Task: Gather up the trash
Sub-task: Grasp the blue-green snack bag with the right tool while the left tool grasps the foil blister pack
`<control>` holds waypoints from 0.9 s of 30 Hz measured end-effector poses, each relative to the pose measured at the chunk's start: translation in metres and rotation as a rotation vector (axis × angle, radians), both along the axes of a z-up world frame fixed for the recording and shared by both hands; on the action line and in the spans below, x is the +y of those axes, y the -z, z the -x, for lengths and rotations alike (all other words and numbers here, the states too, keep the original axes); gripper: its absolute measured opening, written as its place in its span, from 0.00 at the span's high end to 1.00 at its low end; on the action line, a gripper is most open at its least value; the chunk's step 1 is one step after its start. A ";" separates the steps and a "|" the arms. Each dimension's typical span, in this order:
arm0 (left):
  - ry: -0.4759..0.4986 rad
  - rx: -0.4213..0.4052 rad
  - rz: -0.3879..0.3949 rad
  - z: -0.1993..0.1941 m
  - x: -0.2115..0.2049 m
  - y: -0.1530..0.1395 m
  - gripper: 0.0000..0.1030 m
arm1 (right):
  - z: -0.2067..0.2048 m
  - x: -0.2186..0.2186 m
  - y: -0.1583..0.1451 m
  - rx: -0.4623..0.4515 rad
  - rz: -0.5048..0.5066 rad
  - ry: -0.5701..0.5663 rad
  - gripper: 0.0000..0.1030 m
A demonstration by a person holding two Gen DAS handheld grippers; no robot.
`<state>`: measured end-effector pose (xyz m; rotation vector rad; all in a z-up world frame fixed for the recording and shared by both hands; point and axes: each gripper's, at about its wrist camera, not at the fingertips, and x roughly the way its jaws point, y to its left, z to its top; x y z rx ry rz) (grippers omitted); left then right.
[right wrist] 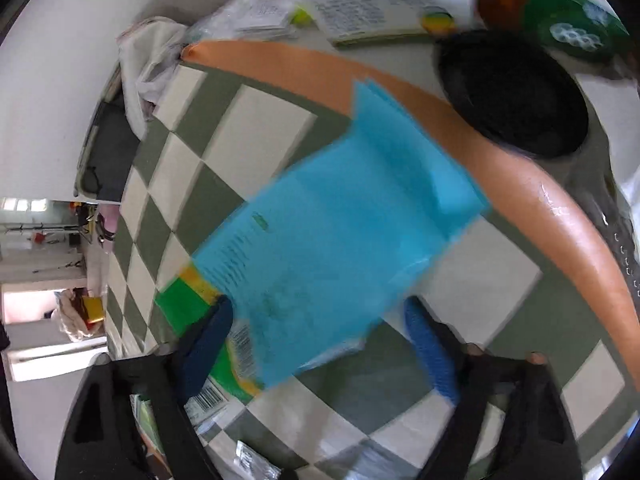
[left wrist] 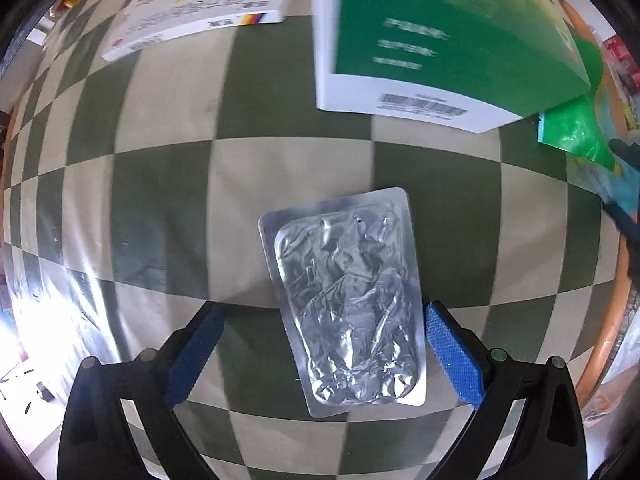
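1. Two grabs going: left gripper (left wrist: 320,344) with jaws spread either side of the foil blister pack (left wrist: 344,300) flat on the checkered bench (left wrist: 160,200), lined up for pinching.
2. Right gripper (right wrist: 320,344) jaws pinching the blue packet (right wrist: 340,232), lifted near the black bin (right wrist: 516,96), probably for dropping.

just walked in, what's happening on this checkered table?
A person with two handheld tools is collecting trash. The left tool is open over a crumpled silver blister pack lying flat on the checkered tablecloth, its fingers on either side, not yet closed. The right tool has a blue packet between its fingers, blurred, so the grip is unclear. A black bin sits past the table's orange rim. A green box lies beyond the blister pack.
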<state>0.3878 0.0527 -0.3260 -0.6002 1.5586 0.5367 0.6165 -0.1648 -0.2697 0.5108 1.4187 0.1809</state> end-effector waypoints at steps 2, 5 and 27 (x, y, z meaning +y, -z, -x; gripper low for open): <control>0.014 0.002 -0.010 0.006 0.002 0.000 0.02 | -0.001 0.007 0.002 -0.021 -0.005 -0.025 0.55; 0.045 -0.004 -0.032 0.009 0.003 -0.001 0.05 | 0.004 0.013 -0.003 -0.072 0.035 -0.064 0.68; 0.190 -0.070 -0.067 0.017 -0.025 -0.021 0.37 | 0.108 0.001 -0.004 -0.057 0.104 -0.367 0.85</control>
